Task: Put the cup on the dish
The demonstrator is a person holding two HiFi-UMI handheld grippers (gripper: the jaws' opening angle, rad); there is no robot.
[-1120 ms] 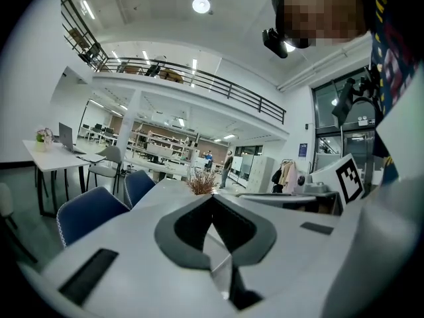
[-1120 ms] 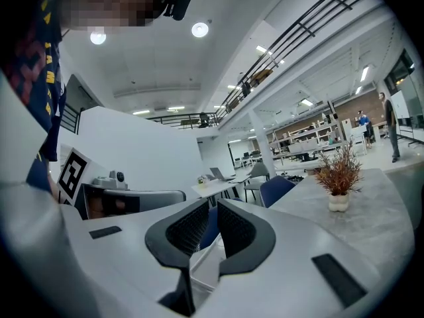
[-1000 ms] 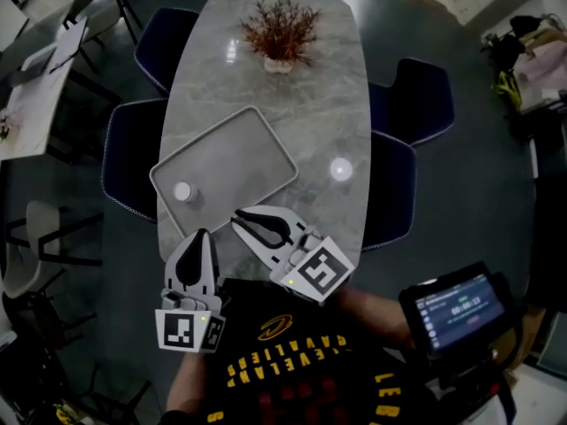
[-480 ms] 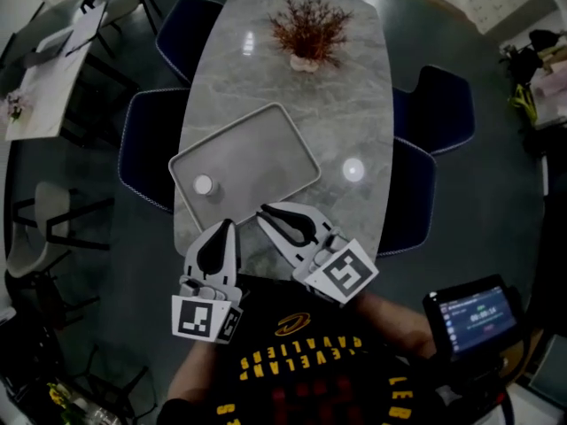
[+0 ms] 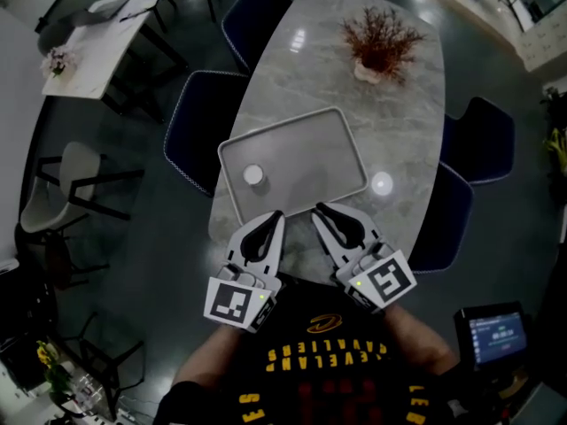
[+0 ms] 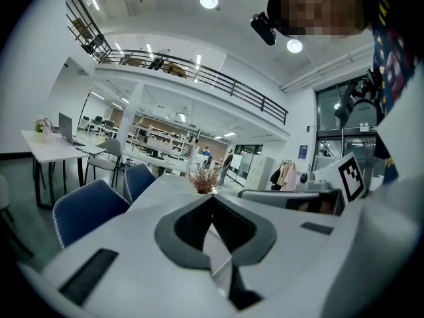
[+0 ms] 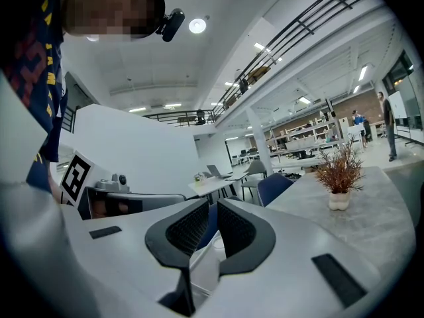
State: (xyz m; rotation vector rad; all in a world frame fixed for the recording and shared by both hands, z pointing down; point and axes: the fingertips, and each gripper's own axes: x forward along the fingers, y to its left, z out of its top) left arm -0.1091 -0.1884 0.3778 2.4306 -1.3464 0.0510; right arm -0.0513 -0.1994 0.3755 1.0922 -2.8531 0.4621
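From the head view we look steeply down on a long marble bench point(image 5: 403, 122) with a dry reddish plant point(image 5: 379, 42) in a small white pot near its far end. A pale rectangular dish point(image 5: 310, 153) lies at an angle on the nearer half. The cup point(image 5: 253, 174), small and white, stands upright inside the dish, close to its near-left corner. A bright round patch shows on the bench just right of the dish; we cannot tell whether it is an object or a reflection. Blue chairs point(image 5: 199, 135) are tucked in along both long sides. Our left tongs point(image 5: 277, 216) and right tongs point(image 5: 321, 209) hover side by side over the near edge of the bench, just short of the dish, touching nothing.

In the left gripper view, the left tongs point(image 6: 212, 197) are pressed together at the tips and hold nothing. The plant point(image 6: 204, 177) shows just above them, far down the bench.

In the right gripper view, the right tongs point(image 7: 212, 204) are drawn together with only a slit between their ribbed pads, and nothing is clamped. Through that slit we see the cup point(image 7: 217, 243) beyond the tips, apart from them. The plant point(image 7: 339, 174) stands off to the right.
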